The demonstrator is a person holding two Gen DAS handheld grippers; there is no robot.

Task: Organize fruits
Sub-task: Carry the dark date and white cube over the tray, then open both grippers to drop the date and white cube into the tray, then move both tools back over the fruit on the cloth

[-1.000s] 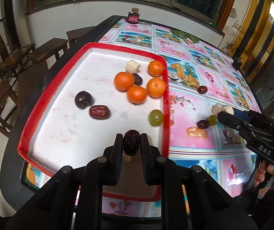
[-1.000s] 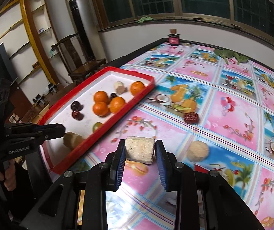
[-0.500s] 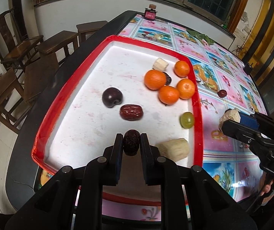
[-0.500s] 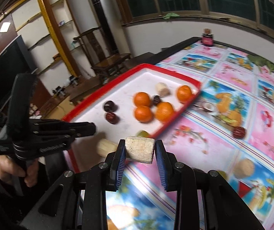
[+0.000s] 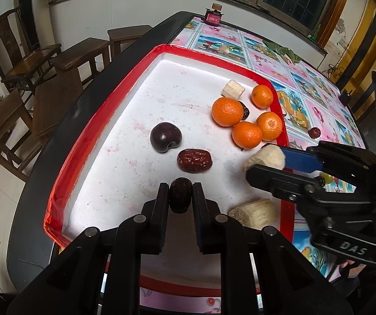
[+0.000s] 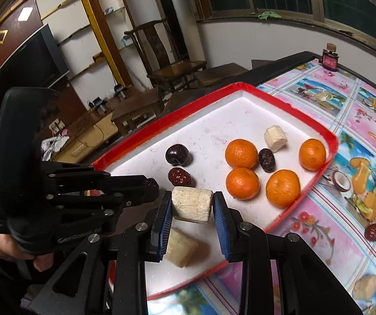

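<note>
Over the red-rimmed white tray (image 6: 303, 128), the right gripper (image 6: 192, 204) clamps a pale cut sugarcane chunk (image 6: 191, 204); beside it, the left gripper (image 5: 180, 195) pinches a dark wrinkled date (image 5: 180, 194) between nearly closed jaws.

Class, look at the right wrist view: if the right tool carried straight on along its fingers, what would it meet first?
Probably the white floor of the red tray, near the wrinkled red date and the left tool. The right tool points down over the tray, shut on a pale fruit chunk. Depth is uncertain.
</note>
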